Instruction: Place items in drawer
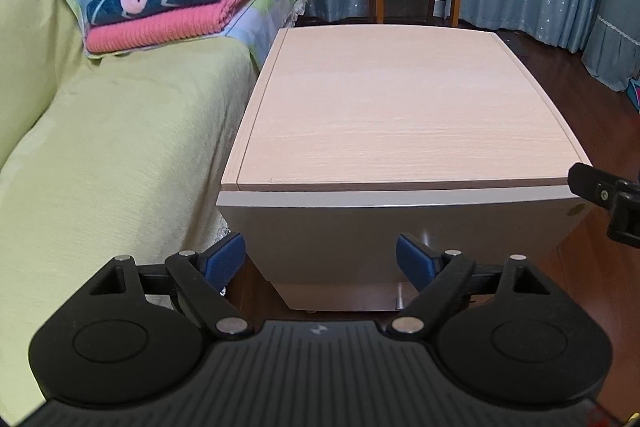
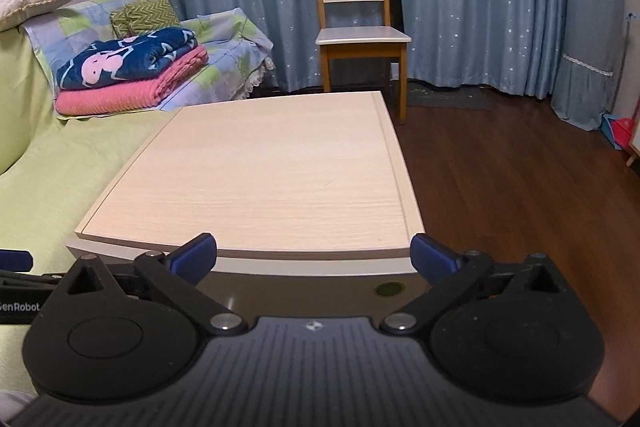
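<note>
Both tongs are spread and hold nothing: the left tongs hang before the white drawer front, the right tongs at the near edge of the desk. The drawer sits shut under that edge; folded blankets lie on the bed by the desk's left edge

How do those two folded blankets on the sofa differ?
The top blanket is dark blue with a pink printed figure and looks plush; the bottom blanket is plain pink with a ribbed knit. The blue one lies on the pink one, which sticks out beneath it. Both are folded flat on the sofa.
</note>
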A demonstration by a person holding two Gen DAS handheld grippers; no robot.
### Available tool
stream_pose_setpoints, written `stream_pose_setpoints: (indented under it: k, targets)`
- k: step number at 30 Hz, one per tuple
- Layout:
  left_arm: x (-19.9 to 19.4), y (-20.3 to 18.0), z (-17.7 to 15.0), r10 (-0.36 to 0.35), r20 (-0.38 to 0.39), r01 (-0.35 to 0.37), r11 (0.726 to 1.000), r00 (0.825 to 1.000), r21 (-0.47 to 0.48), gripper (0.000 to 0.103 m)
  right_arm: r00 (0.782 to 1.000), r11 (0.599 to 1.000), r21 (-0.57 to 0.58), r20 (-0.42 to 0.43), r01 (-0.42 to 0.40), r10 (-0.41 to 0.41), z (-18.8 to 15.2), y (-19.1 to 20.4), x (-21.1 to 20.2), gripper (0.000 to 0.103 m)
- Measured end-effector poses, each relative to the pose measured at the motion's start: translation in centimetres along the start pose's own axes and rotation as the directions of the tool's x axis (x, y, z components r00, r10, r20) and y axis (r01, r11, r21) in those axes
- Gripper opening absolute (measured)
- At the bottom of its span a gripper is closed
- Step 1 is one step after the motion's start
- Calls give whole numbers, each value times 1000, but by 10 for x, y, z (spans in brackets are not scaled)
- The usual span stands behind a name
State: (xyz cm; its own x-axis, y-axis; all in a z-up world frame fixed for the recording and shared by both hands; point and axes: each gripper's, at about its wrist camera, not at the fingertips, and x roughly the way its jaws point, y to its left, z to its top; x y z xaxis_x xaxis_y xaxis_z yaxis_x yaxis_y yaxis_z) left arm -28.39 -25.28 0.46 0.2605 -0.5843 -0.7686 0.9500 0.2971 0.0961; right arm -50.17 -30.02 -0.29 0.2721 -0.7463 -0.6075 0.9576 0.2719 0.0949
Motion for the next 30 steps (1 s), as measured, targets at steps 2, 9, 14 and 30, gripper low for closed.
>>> stream_pose_setpoints:
  k: [2,9,14,30]
  targets:
    - [-8,-3,-2,-1,9,1,1000,1000,-4,88,1000,1000,-2,-3,22,-22,-1,1,-4,102]
    - [-33,-5,-9,-3,22,4,998,1000,-59,91,996,996,21,14,85,-86,-10,-2,-21,102]
    - [-53,-5,-16,9,39,-6,997,999,-71,91,998,997,42,15,62,-62,-14,-9,-38,102]
    - [-111,-33,-61,30,117,-35,999,993,41,92,1000,1000,-24,-24,18,-18,-56,-12,-84,102]
